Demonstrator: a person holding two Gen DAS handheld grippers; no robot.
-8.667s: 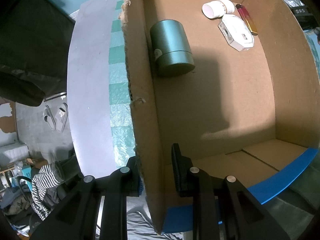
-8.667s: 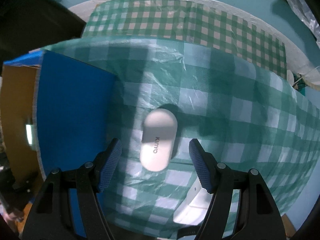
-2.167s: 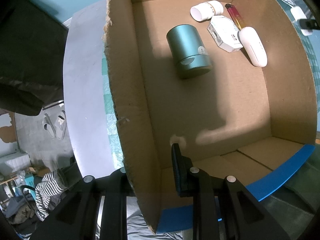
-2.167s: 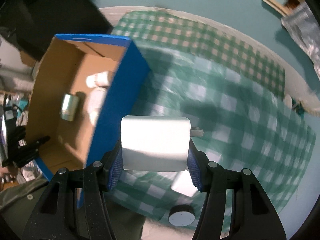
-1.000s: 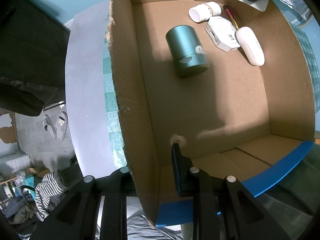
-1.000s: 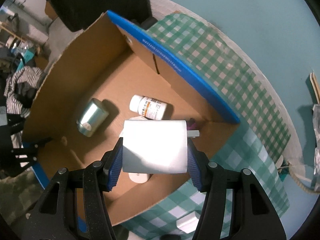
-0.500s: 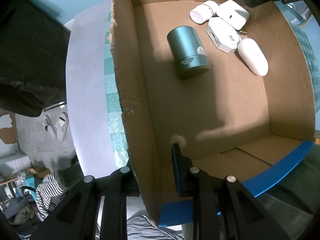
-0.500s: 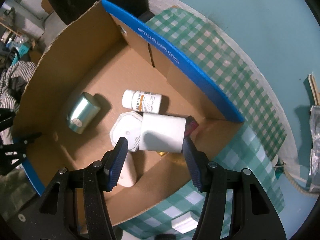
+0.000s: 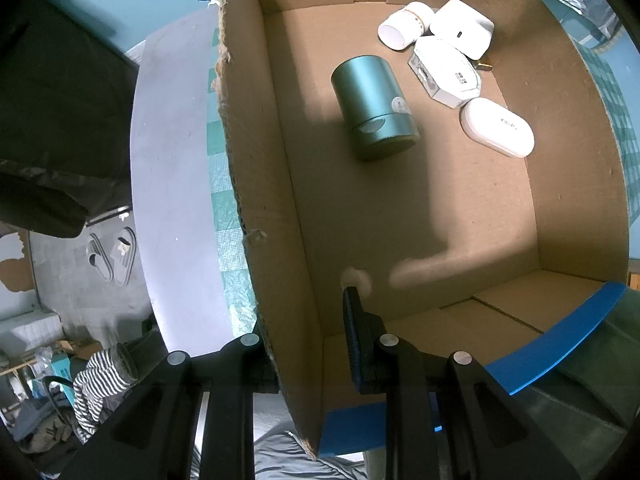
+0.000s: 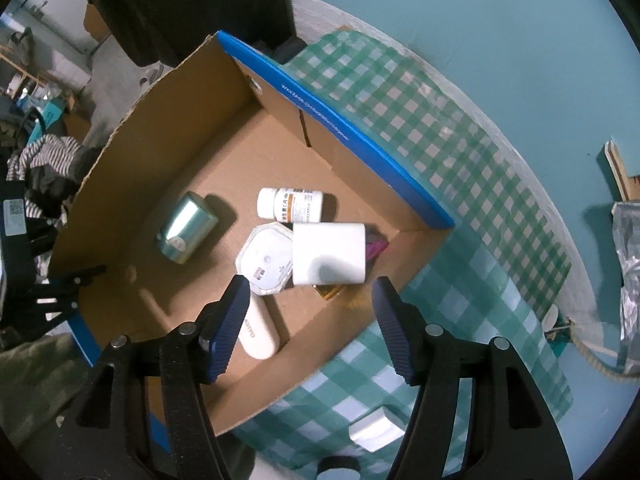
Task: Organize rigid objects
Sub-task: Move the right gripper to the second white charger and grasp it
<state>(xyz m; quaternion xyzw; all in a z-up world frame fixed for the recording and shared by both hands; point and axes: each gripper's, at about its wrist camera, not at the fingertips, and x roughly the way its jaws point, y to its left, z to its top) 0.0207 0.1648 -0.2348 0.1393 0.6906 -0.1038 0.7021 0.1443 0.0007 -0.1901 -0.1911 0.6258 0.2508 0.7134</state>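
1. The right gripper (image 10: 310, 318) hangs above the cardboard box (image 10: 256, 392) with its jaws spread wide and nothing between them. The white charger block (image 10: 329, 253) lies inside, at about 12 o'clock from the fingertips, resting partly on the white hexagonal case (image 10: 266, 264) and over a pink and gold item that is mostly hidden. Perched like that, it could slide or tip if the box is jolted.

2. The left gripper (image 9: 310, 344) is clamped on the box's side wall, one finger inside and one outside. The wall's top edge is torn and ragged, so a hard pull could bend or rip it and the grip could slip.

3. The teal canister (image 9: 374, 108) lies on its side near the centre of the floor, at about 10 o'clock from the hexagonal case. Tilting the box would likely send it rolling into the pill bottle (image 9: 404, 25) or the white oval case (image 9: 498, 127).

4. A white object (image 10: 376, 434) sits on the checked tablecloth (image 10: 460, 340), at about 5 o'clock from the right gripper. Reaching for it means crossing the near box wall, and a low finger could catch the rim and drag the box against the left gripper's hold.
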